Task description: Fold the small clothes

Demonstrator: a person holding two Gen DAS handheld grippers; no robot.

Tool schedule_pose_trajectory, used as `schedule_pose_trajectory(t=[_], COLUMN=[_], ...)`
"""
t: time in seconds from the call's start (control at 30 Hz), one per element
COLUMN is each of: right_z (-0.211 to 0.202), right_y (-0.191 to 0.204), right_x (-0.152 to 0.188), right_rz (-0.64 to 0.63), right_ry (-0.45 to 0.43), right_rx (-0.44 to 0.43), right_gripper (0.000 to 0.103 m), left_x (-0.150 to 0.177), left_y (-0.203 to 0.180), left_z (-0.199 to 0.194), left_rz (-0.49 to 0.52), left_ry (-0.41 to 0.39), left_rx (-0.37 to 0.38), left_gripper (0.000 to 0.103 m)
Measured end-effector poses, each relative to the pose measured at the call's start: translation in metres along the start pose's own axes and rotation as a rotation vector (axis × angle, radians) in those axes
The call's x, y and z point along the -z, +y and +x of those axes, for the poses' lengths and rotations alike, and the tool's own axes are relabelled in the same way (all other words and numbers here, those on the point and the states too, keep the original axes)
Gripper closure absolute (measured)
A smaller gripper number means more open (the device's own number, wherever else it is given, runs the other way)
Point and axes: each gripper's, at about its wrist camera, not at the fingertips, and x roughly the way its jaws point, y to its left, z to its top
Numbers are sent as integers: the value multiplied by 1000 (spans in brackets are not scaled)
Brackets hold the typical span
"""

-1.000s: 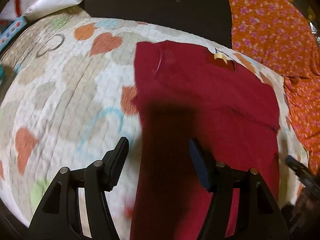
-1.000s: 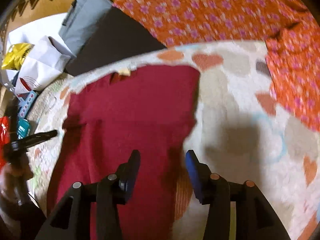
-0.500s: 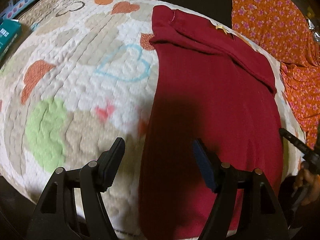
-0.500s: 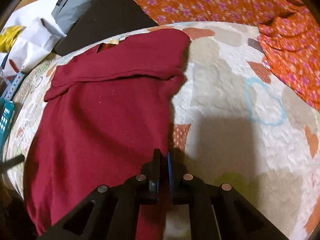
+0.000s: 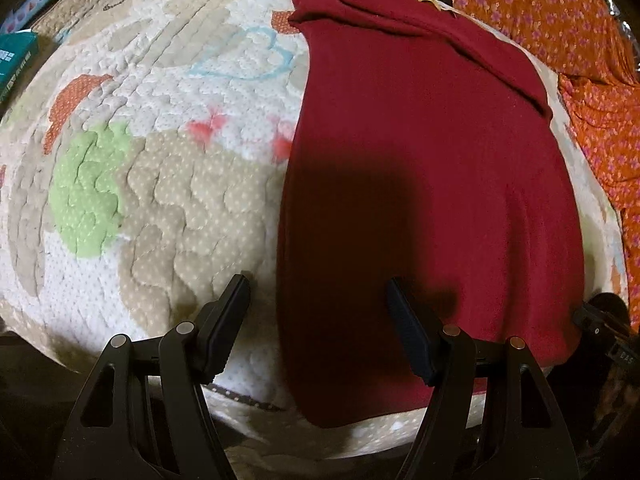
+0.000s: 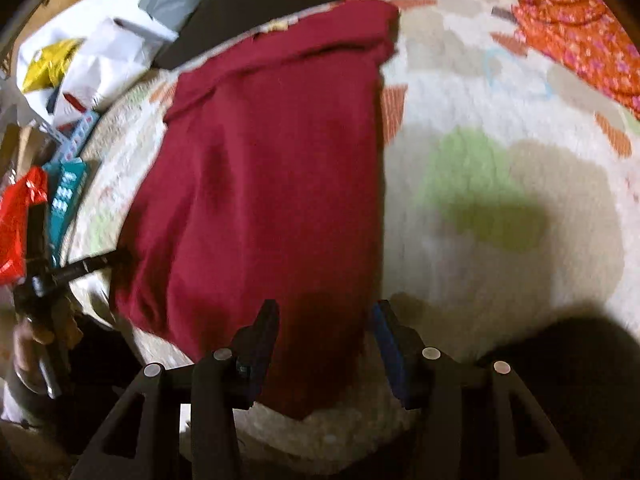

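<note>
A dark red garment [image 5: 420, 168] lies flat on a quilted mat with hearts [image 5: 140, 168], its top edge folded over and its hem at the mat's near edge. My left gripper [image 5: 320, 314] hovers open over the hem's left corner, with the garment's left edge running between its fingers. In the right wrist view the same garment [image 6: 272, 184] fills the middle. My right gripper [image 6: 325, 330] is over the hem's right corner; its jaws are opening, with cloth between them and the pads not pressing. Each gripper shows at the other view's edge: the right gripper's tip [image 5: 600, 320] and the left gripper [image 6: 76, 268] in a hand.
An orange floral garment [image 5: 560, 48] lies off the mat's far right side. A teal box [image 6: 64, 196], a red packet [image 6: 20, 216], white bags [image 6: 100, 60] and a black slab [image 6: 240, 12] sit beyond the left and far edges. The mat's near edge [image 5: 280, 432] drops to a dark floor.
Both grippers have come down toward the garment's near hem. The right gripper's jaws shut half a second ago and have parted again. The left gripper has stayed open.
</note>
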Motion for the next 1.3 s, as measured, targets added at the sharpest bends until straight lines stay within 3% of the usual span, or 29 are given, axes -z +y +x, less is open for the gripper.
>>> schedule_pose_trajectory(t=[0.1,0.2,0.43,0.53,0.57,0.6,0.63,0.67,0.7,0.77,0.9,1.07,1.3], right_z=[5,7,13,16,15,15,13,12,11,6,-19,-53,-73], right_y=[-4,-3,2,6,7,10,12,13,13,15,21,25,25], right_x=[6,5,6,5,6,5,5,5,4,1,-16,-53,-141], right_rz=[22,23,20,11,6,-4,-9,-7,-4,-12,-40,-38,-47], right_ry=[26,29,43,44,40,31,18,8,1,-15,-96,-234,-392], right_rx=[-46,-81,-89,-85,-78,-66,-68,-85,-122,-179,-297,-414,-402], right_gripper=[56,56,45,44,46,55,70,77,89,92,92,93,93], left_x=[8,10,9,10,10,10,11,12,13,11,-8,-54,-144], left_y=[5,2,-9,-12,-13,-16,-16,-16,-15,-14,-16,-22,-28], left_z=[-2,4,13,14,13,13,10,6,4,-2,-20,-54,-63], left_rz=[-15,-1,23,29,25,26,29,26,12,5,1,23,17], left_ry=[-7,7,47,51,50,45,36,31,40,42,30,-75,-195], left_rx=[6,4,-3,-1,8,7,5,24,78,123,227,268,262], left_gripper=[32,24,13,14,20,25,42,71,82,91,92,92,93])
